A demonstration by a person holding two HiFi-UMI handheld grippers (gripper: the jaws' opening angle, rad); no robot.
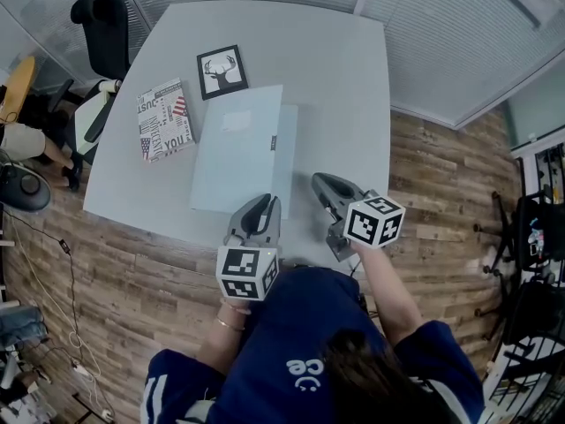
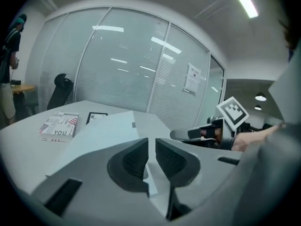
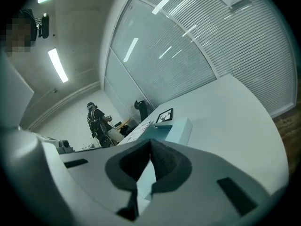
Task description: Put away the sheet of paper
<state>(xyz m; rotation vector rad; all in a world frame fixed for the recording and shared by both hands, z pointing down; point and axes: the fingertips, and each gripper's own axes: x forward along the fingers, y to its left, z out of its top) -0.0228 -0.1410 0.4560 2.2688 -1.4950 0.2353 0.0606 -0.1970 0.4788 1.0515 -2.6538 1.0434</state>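
Lying flat mid-tabletop (image 1: pixel 344 78), the pale blue sheet of paper (image 1: pixel 235 153) sat on a folder (image 1: pixel 288 162) that showed along its 3 o'clock edge. Left gripper (image 1: pixel 267 201) was at the sheet's 6 o'clock edge, jaws a crack apart, nothing pinched. Right gripper (image 1: pixel 317 180) was at 4 o'clock, jaws closed, empty. Book (image 1: pixel 163 119) was at 9, deer picture (image 1: pixel 222 71) at 11.

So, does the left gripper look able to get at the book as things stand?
Probably yes. The book lies flat and uncovered left of the folder, and only bare table lies between it and the left gripper, which sits at the folder's near edge.
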